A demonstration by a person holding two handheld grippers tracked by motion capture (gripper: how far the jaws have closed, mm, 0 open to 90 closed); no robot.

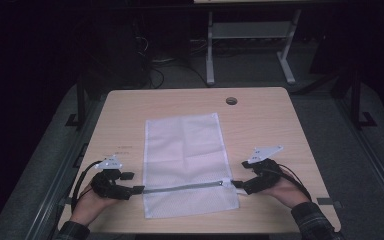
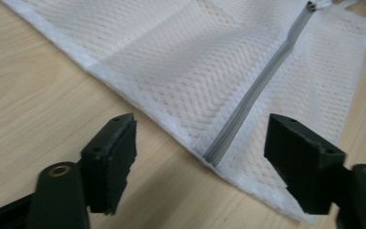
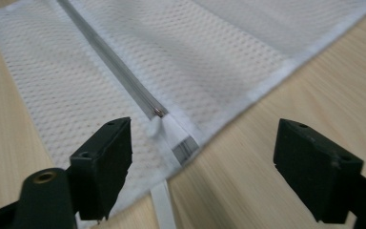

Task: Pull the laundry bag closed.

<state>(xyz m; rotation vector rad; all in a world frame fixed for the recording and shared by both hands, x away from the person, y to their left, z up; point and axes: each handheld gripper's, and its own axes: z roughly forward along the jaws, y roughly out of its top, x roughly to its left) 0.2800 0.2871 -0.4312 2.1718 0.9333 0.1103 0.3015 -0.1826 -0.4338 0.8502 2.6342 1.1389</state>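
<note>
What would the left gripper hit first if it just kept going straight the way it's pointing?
Most likely the left gripper meets the mesh bag at the near end of its grey zipper, which lies just ahead between the open jaws.

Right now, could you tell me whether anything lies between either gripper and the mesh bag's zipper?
Nothing visible does. The left gripper and right gripper sit open at opposite ends of the zipper, with bare table around the mesh bag.

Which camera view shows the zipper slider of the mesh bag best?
The right gripper view: the zipper slider lies close and sharp, just ahead of the open jaws, at the end of the grey zipper. The left gripper view catches it cut off at the top edge. The high view gives a tiny speck on the mesh bag.
</note>
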